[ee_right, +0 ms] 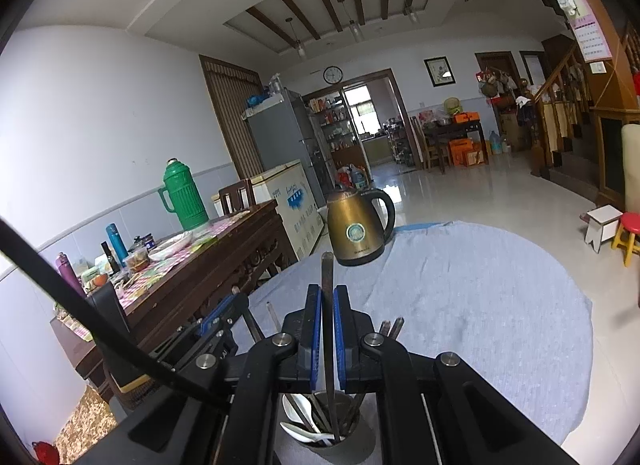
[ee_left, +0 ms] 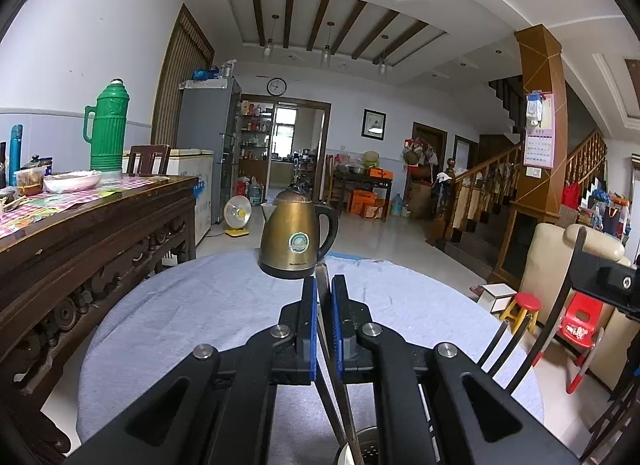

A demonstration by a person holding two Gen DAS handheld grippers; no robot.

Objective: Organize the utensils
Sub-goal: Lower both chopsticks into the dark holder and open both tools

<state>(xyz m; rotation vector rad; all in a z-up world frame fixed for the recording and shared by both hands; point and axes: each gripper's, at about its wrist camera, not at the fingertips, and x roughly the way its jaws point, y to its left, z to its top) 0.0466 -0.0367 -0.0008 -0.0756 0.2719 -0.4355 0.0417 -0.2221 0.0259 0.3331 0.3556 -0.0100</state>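
Right wrist view: right gripper (ee_right: 328,325) clamps an upright metal utensil handle (ee_right: 327,277) whose lower end drops into the utensil cup (ee_right: 352,437) directly below. Left gripper (ee_left: 323,305) pinches two thin metal utensils (ee_left: 323,277), kettle (ee_left: 296,237) ahead.

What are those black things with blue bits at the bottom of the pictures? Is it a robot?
Not a robot. A person holds a pinching tool in each hand, and each tool has a little camera looking along its two fingers. One picture comes from the left gripper, the other from the right gripper. The blue bits are the soft pads. Each tool is shut on a long thin metal utensil: the left one, the right one. Under the right tool stands a metal cup with white spoons and more utensils in it. Everything sits on a round table with a light blue cloth, and a brass-coloured kettle stands at the far side.
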